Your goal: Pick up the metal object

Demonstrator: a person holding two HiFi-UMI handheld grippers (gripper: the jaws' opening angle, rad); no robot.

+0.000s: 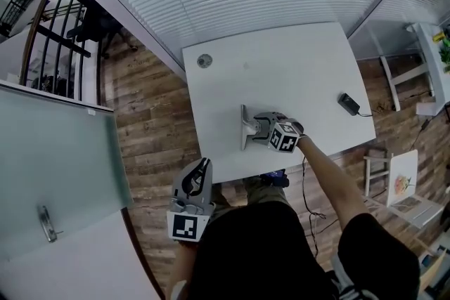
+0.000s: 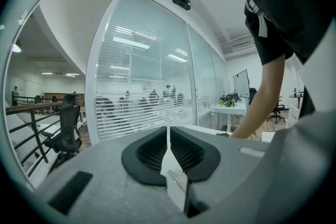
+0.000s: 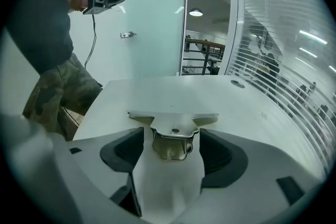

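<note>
— Where's the metal object (image 3: 173, 124)?
— Centre of the right gripper view, lying on the white table (image 1: 281, 67). Its stem sits between my right gripper's (image 1: 257, 130) jaws, which stand wide apart, with neither pad touching it.
— How to take it?
— I'd centre up, close evenly on the stem, then lift straight. My left gripper (image 1: 199, 178), lower left, is closed and empty.

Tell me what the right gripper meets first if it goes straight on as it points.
The right gripper would meet the metal bracket first: it lies on the white table between the open jaws, seemingly untouched.
</note>
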